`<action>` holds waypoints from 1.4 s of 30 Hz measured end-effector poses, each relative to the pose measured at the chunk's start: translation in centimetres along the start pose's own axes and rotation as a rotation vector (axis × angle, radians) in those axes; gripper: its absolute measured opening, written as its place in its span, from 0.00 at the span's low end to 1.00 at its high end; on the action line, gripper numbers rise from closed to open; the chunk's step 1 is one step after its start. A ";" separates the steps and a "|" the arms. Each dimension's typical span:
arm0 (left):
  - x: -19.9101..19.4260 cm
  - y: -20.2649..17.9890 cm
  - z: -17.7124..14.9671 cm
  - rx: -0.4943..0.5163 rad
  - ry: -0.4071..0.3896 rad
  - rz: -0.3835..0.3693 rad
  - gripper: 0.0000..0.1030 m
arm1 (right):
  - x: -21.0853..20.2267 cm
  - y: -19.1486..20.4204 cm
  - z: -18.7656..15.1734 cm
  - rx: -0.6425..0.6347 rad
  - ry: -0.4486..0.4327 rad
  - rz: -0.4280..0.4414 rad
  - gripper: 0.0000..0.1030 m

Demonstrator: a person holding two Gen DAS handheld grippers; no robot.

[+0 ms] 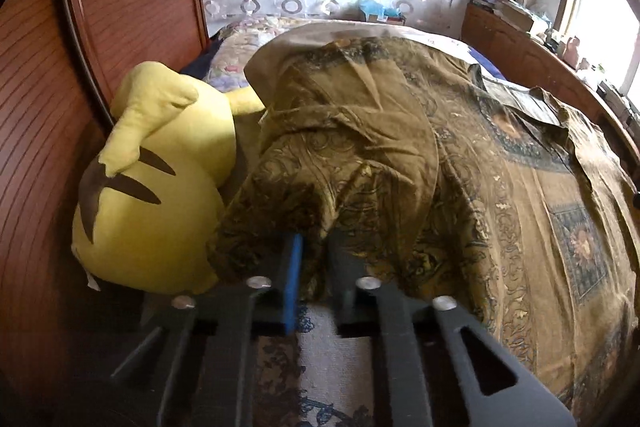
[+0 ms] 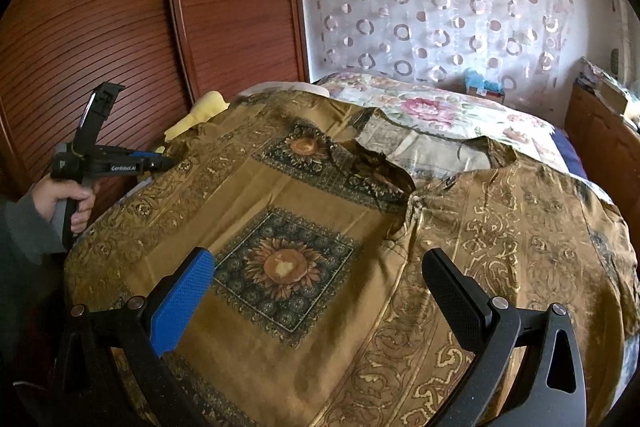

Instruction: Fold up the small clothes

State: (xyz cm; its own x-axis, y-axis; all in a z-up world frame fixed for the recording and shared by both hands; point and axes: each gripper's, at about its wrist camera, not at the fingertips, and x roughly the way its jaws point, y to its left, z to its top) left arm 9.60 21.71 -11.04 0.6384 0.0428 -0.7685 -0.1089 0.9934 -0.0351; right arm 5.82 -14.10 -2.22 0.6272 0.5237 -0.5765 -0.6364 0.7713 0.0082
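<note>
Left claw point(image 1: 314, 259) clamped on ochre garment point(image 2: 320, 227); right claw point(image 2: 320, 291) — spread apart above it.

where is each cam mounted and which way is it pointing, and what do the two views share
Left wrist: sits on the left gripper, looking along its fingers, shut on a lifted fold of the brown patterned garment; yellow plush toy to its left, wardrobe behind.
Right wrist: sits on the right gripper, open above the spread garment; the person's left hand shows gripping the other gripper's handle.
Shared: the garment, plush toy, wooden wardrobe, circle-patterned curtain, floral bedding.
</note>
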 end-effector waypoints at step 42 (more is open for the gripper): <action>-5.0 -4.1 1.1 0.056 -0.156 -0.001 0.67 | -0.9 -1.6 -0.3 0.025 -0.013 -0.006 1.00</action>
State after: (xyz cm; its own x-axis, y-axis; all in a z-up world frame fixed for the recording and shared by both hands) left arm 7.70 17.55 -6.39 0.7496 0.0531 -0.6597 -0.0680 0.9977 0.0031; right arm 6.11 -15.90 -1.93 0.6367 0.5238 -0.5659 -0.6217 0.7829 0.0251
